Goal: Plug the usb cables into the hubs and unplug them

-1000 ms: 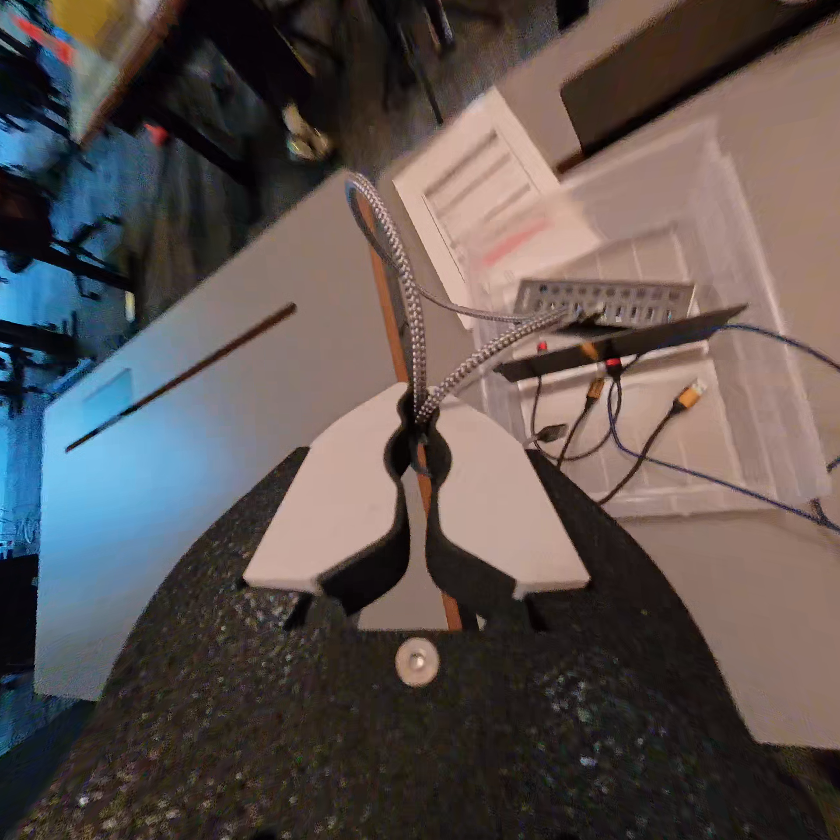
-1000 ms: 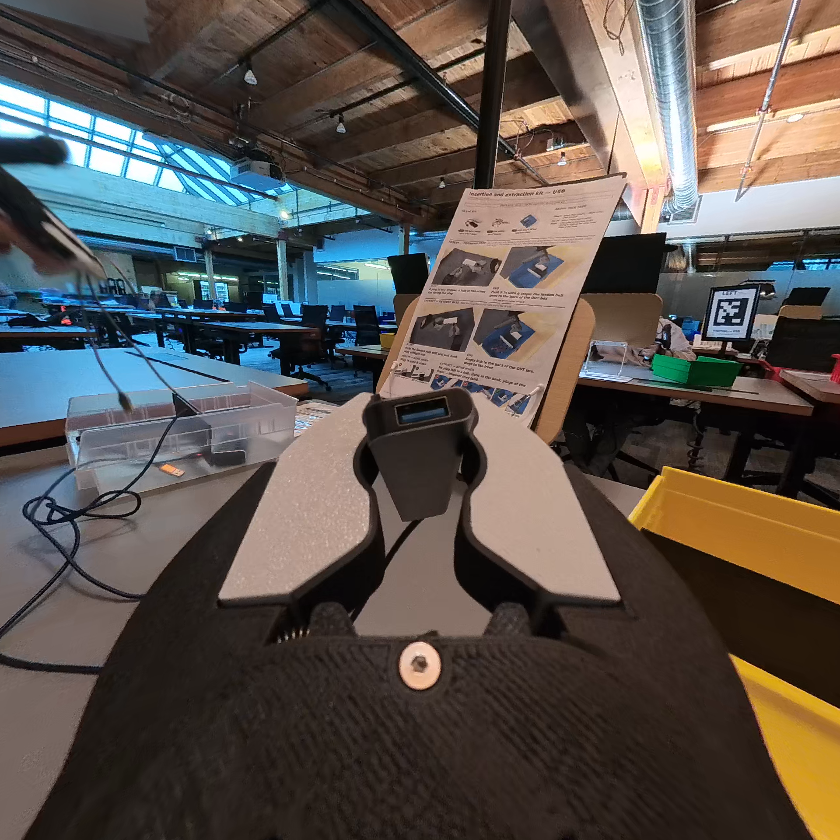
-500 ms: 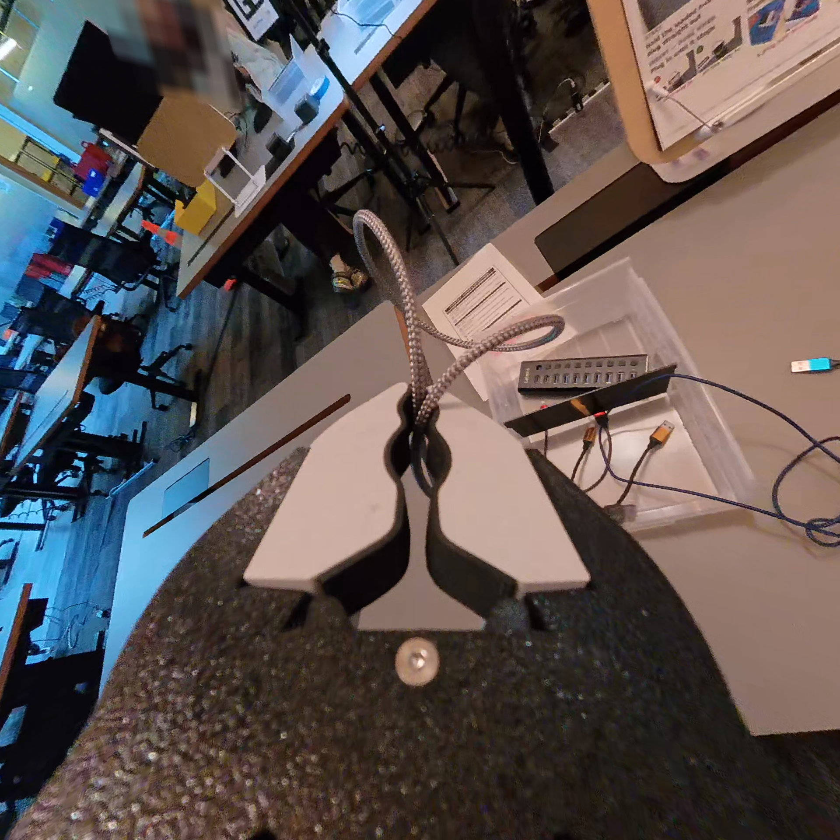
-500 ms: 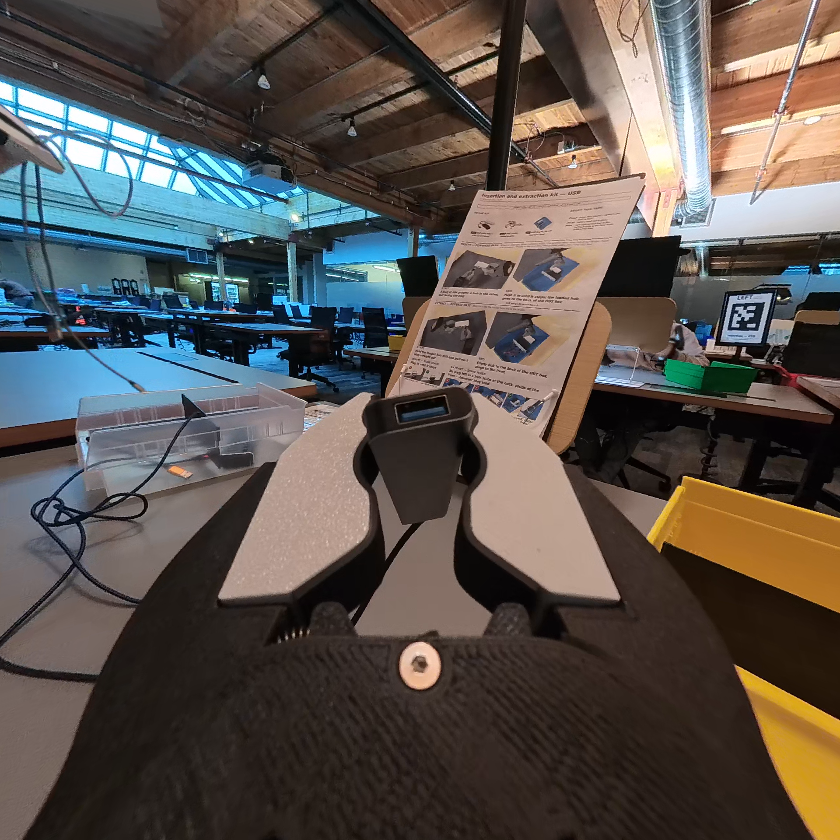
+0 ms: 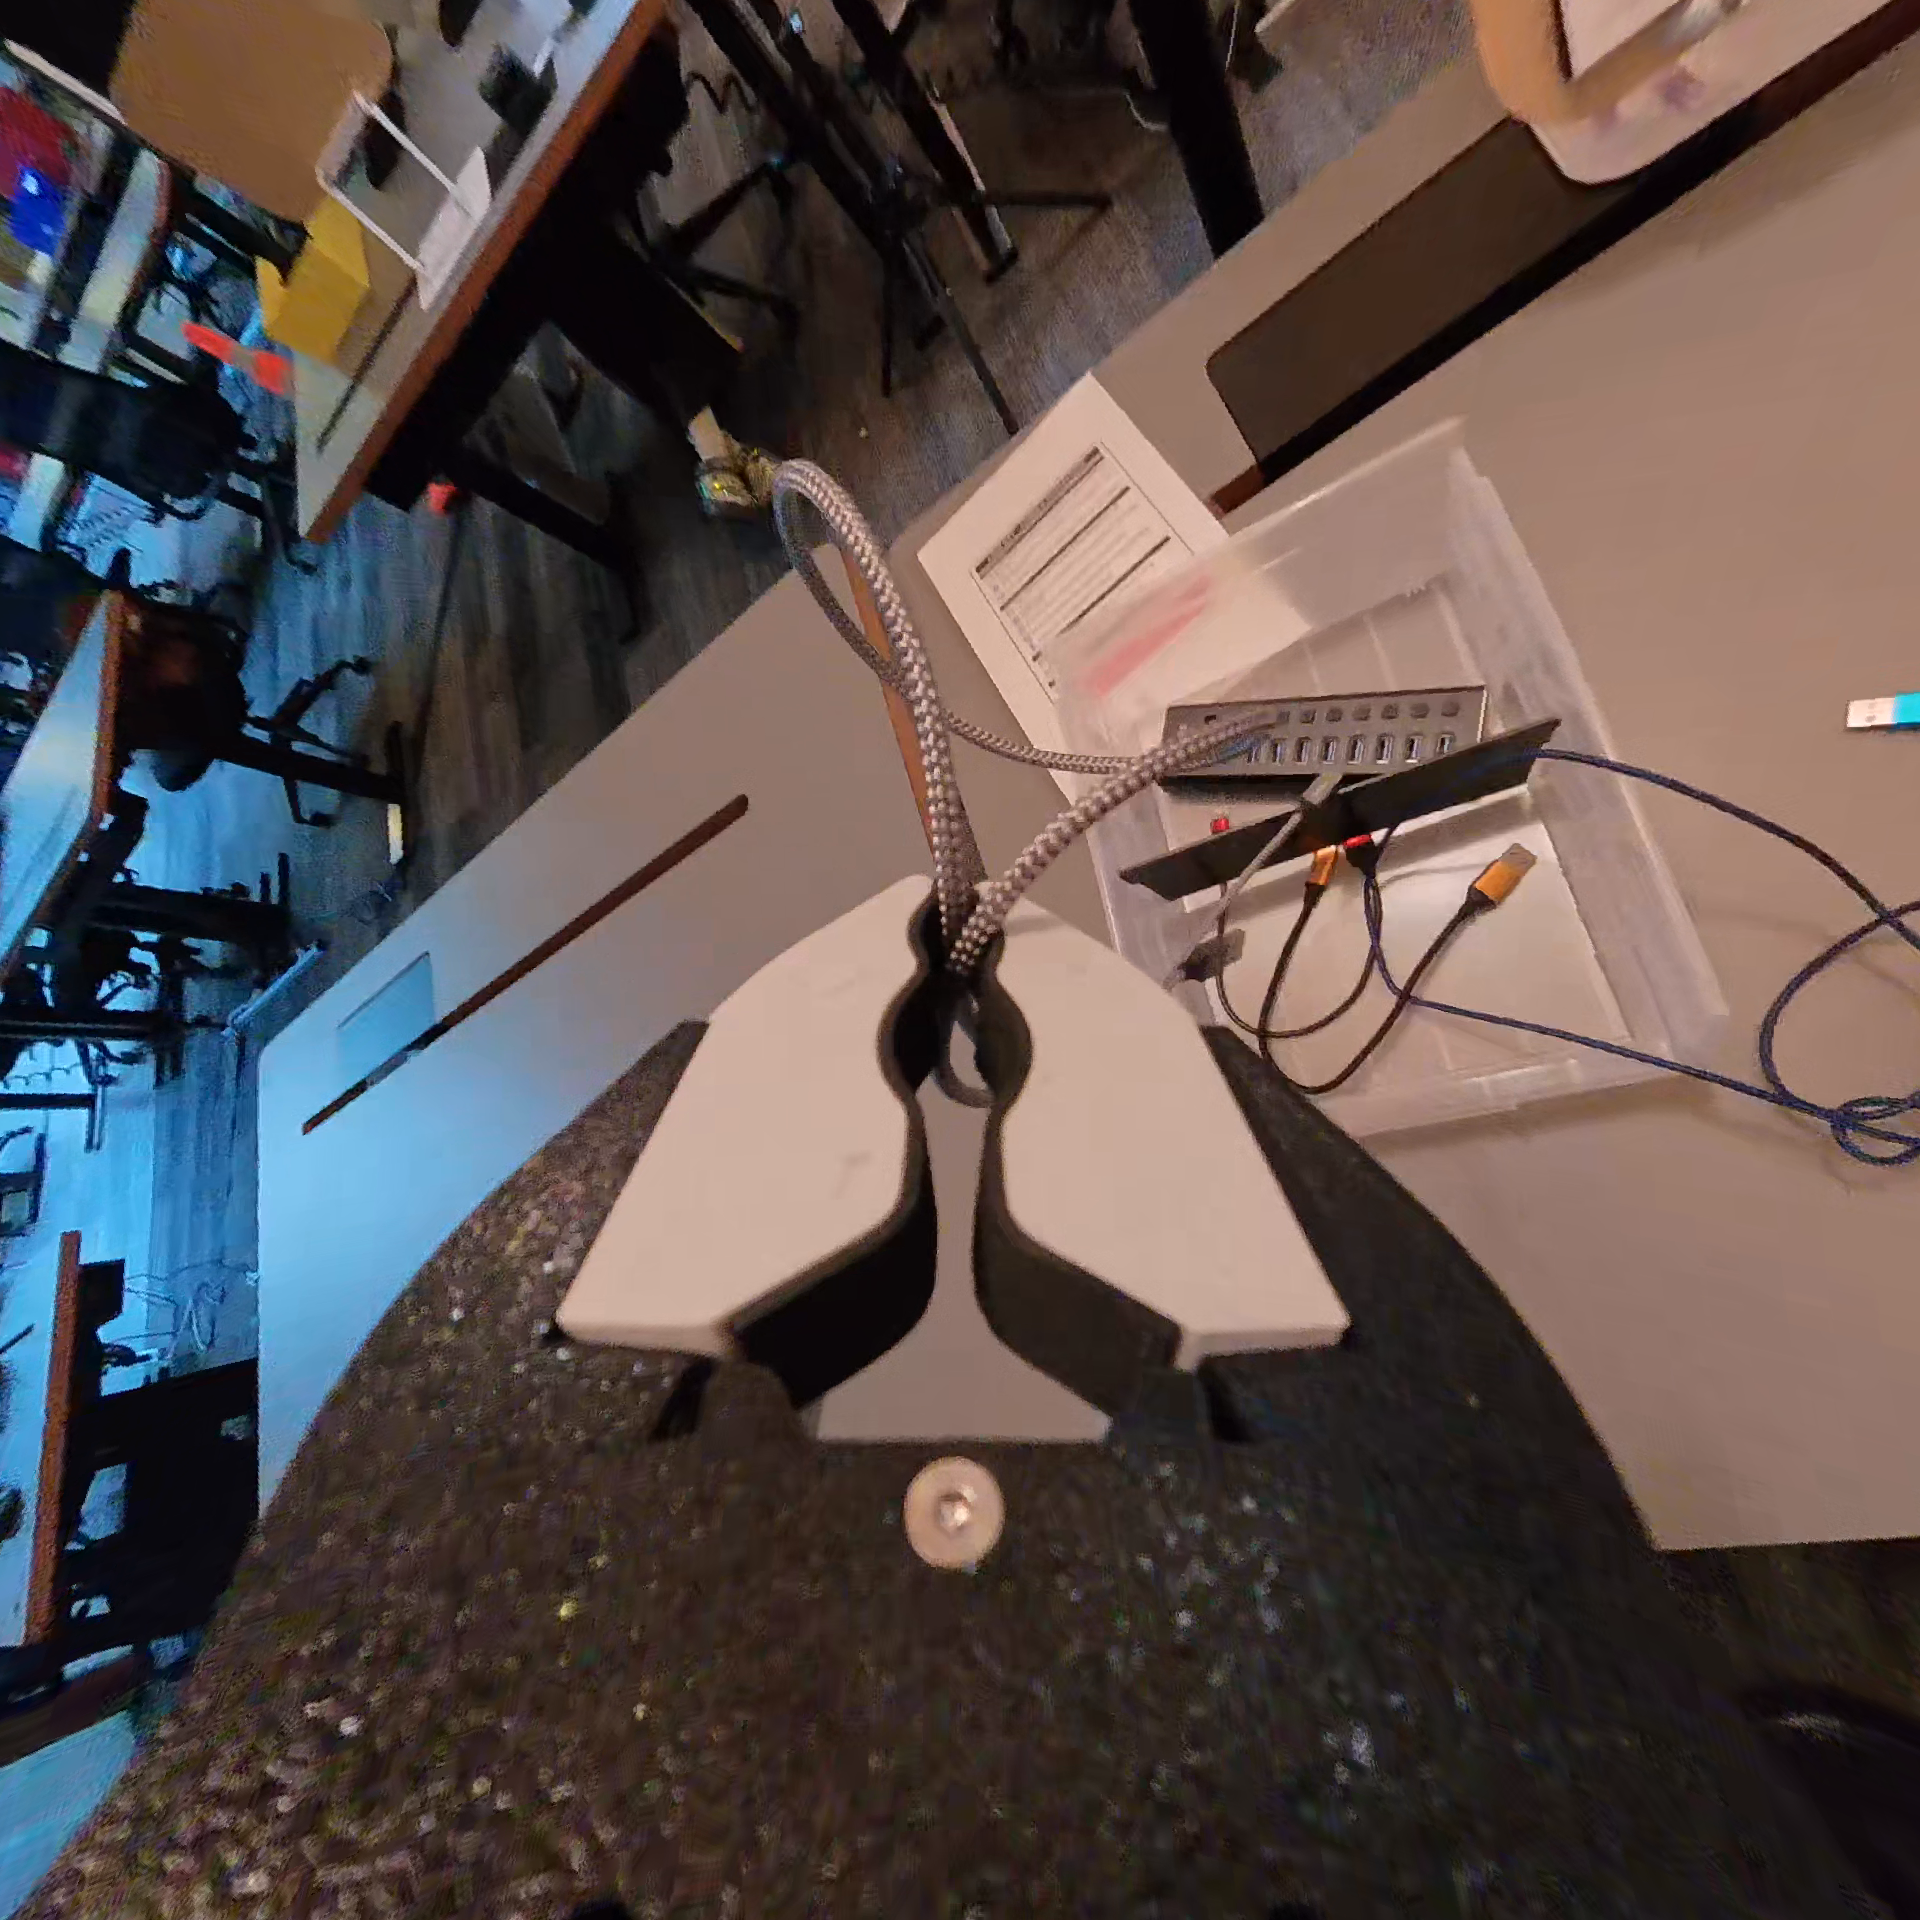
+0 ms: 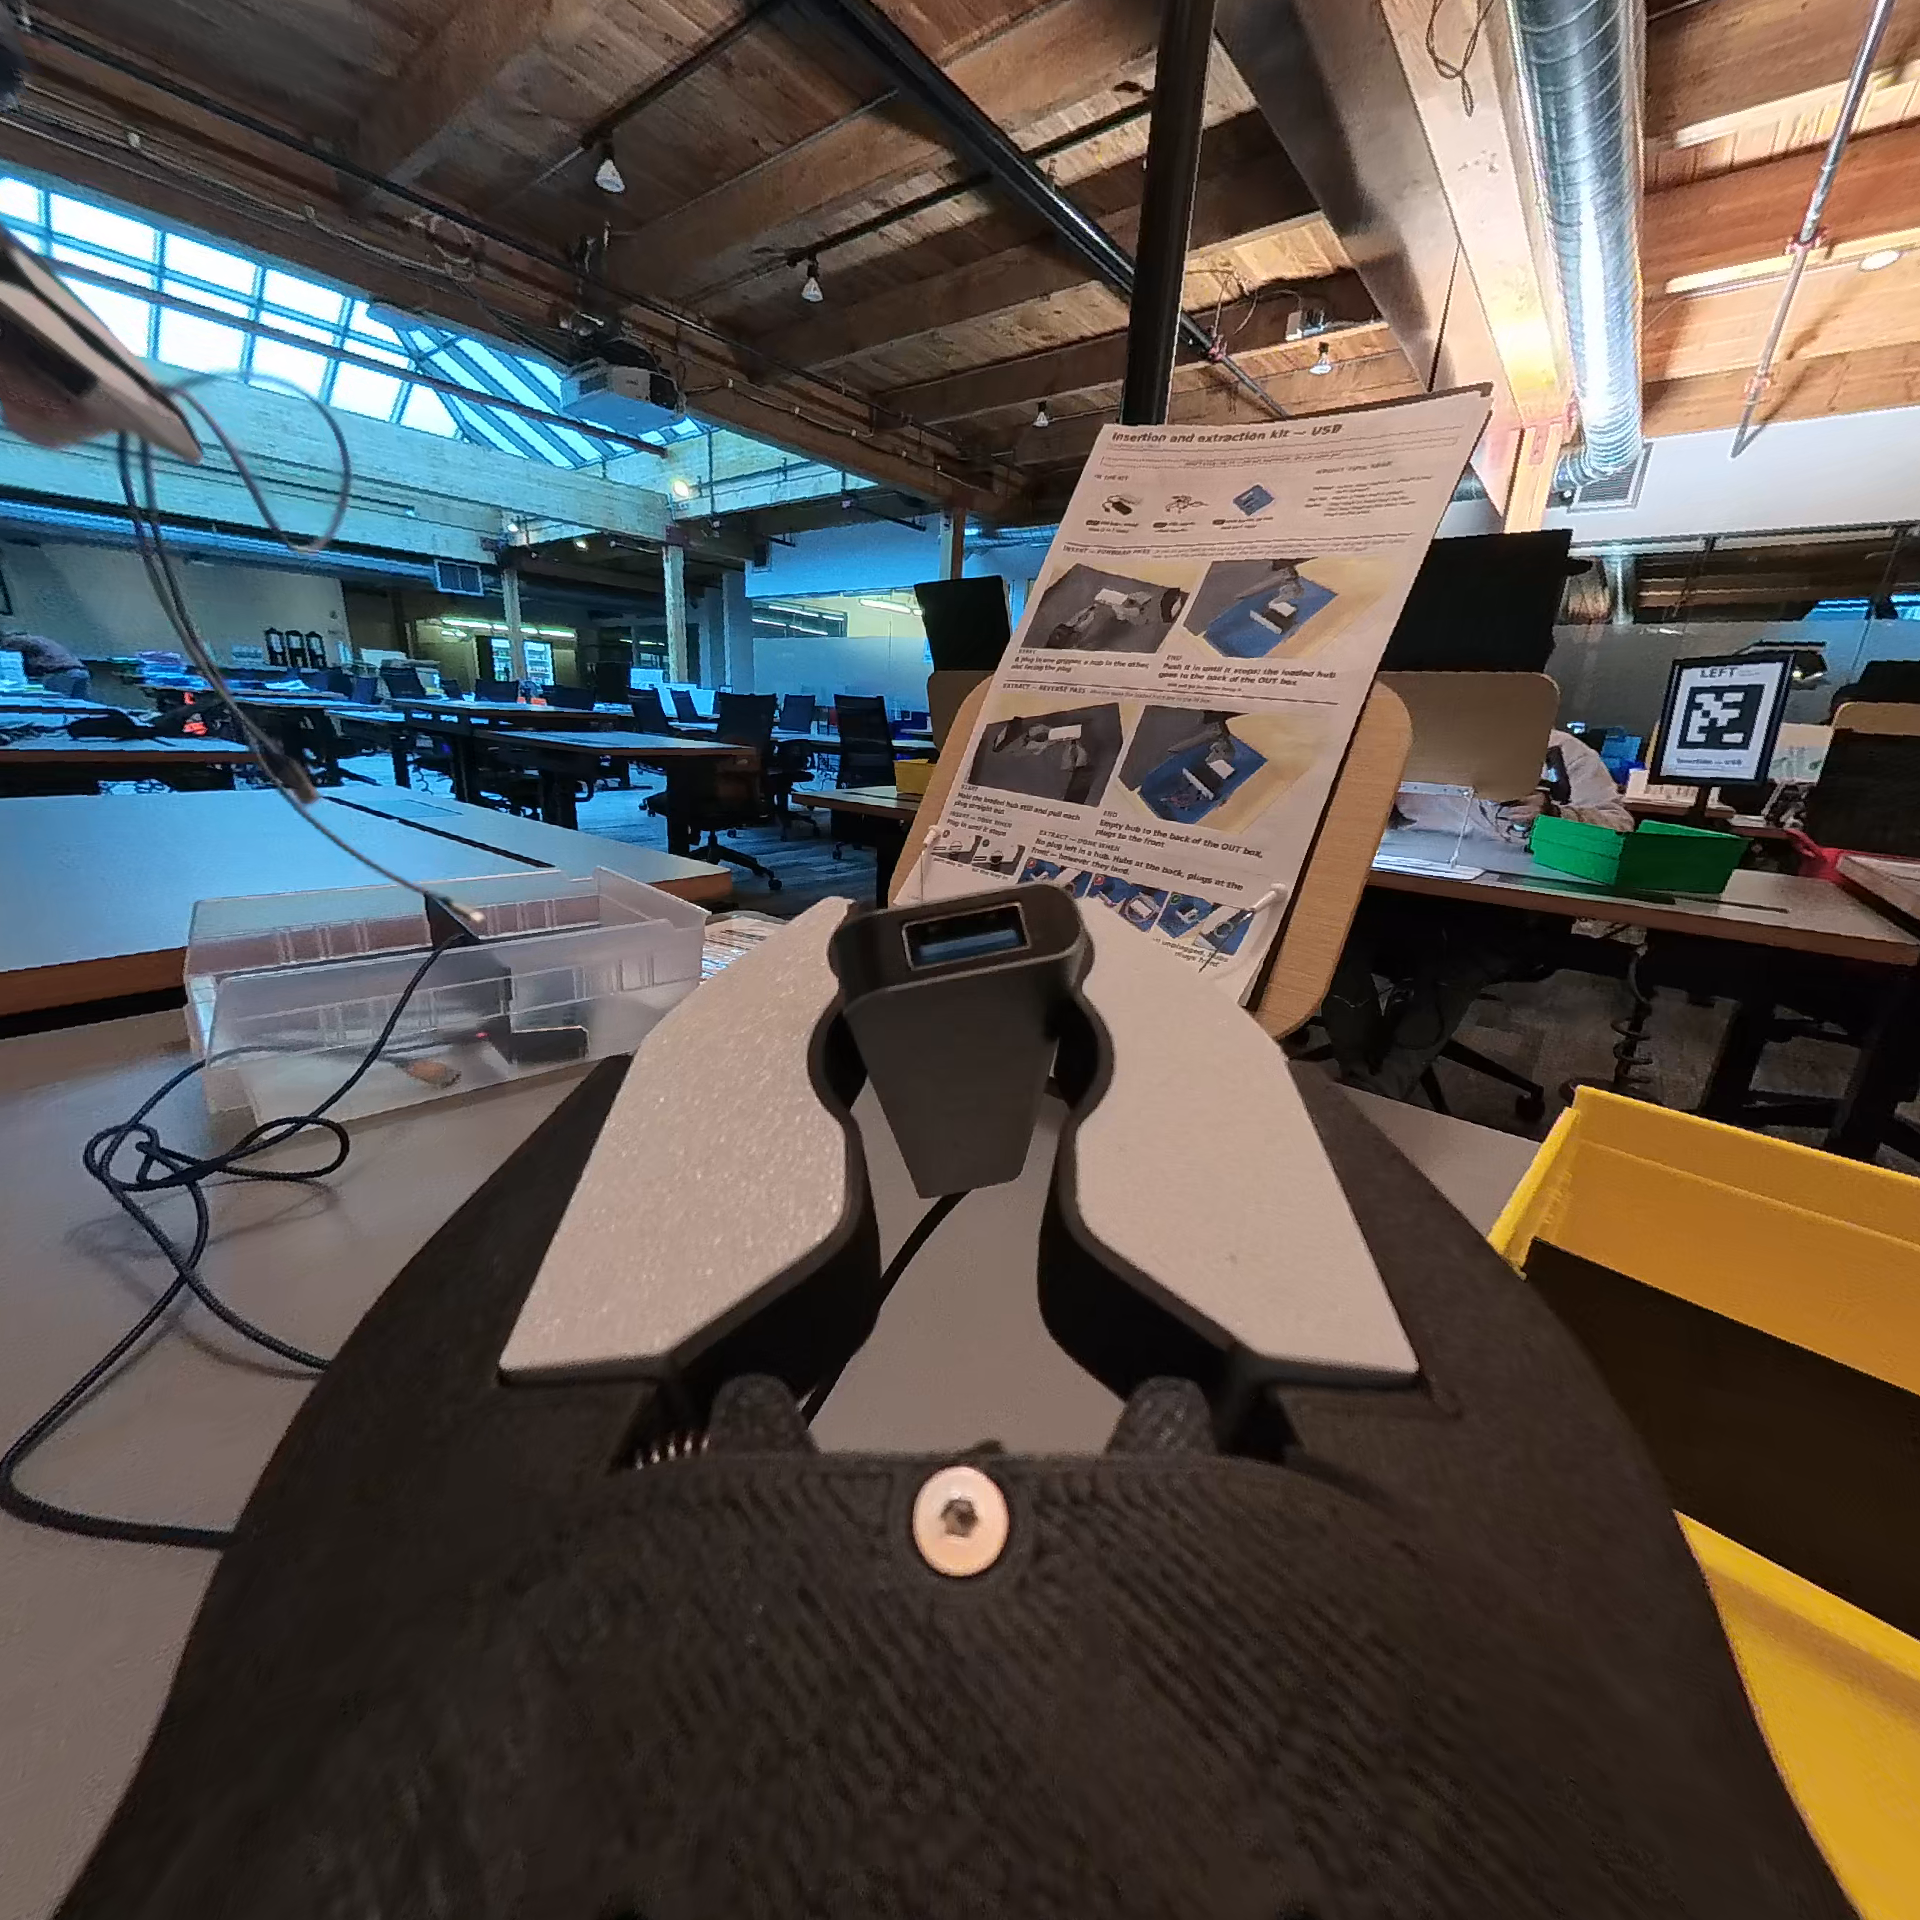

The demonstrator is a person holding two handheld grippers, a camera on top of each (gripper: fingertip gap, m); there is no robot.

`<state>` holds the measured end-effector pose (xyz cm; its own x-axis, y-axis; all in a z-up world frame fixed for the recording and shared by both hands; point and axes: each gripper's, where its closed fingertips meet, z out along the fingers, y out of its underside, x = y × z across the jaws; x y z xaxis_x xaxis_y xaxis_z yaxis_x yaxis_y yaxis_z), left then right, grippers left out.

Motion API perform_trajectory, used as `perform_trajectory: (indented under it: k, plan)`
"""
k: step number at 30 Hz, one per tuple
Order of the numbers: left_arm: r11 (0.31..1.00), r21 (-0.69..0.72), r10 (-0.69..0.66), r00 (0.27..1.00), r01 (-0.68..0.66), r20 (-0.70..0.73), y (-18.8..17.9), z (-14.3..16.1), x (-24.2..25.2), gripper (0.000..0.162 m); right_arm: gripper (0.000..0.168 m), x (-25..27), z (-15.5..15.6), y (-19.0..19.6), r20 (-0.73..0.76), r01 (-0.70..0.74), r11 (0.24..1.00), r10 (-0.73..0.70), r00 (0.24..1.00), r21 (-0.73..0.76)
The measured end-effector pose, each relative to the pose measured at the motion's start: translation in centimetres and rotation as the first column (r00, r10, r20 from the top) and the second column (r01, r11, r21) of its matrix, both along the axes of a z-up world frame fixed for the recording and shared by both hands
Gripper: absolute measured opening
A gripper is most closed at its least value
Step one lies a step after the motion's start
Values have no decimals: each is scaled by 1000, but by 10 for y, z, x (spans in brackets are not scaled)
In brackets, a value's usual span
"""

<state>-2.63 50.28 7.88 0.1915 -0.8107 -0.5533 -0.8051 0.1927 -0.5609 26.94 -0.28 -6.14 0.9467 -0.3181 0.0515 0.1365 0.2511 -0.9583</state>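
Both tongs clamped — cable [image 5: 940,769], hub [image 6: 961,1029].

Your left hand-held gripper [image 5: 961,940] was closed on a grey braided cable [image 5: 940,748], which looped up past the fingertips and ran off to the right toward a clear plastic tray [image 5: 1621,862] on the bench [image 5: 1714,1351]. In that tray, ahead and to the right, lay a grey multi-port hub [image 5: 1340,727] and an orange-tipped plug [image 5: 1501,878].

Clear tray [image 5: 1621,935] on table [image 5: 1714,447]; hub [image 5: 1340,727] and cables [image 5: 1382,987] inside; paper sheet [image 5: 1070,540] behind tray.
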Motion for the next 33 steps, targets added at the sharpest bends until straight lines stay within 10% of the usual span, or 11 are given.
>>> perform_trajectory:
  k: [22, 27, 33]
  plan:
    - [899, -411, -36, 910, -150, -412, 17, -282, 2, 10, 34, -2, 1, -3, 0, 1, 1000, -1, 1000, 0]
    - [877, -438, -10, 902, -199, -431, 14, -286, -3, 66, 34, -4, -1, -1, 1, -6, 1000, 6, 1000, -8]
    - [840, -463, 141, 938, -283, -316, 8, -211, -7, 72, 34, -4, 0, -2, 5, -1, 1000, 1, 1000, -13]
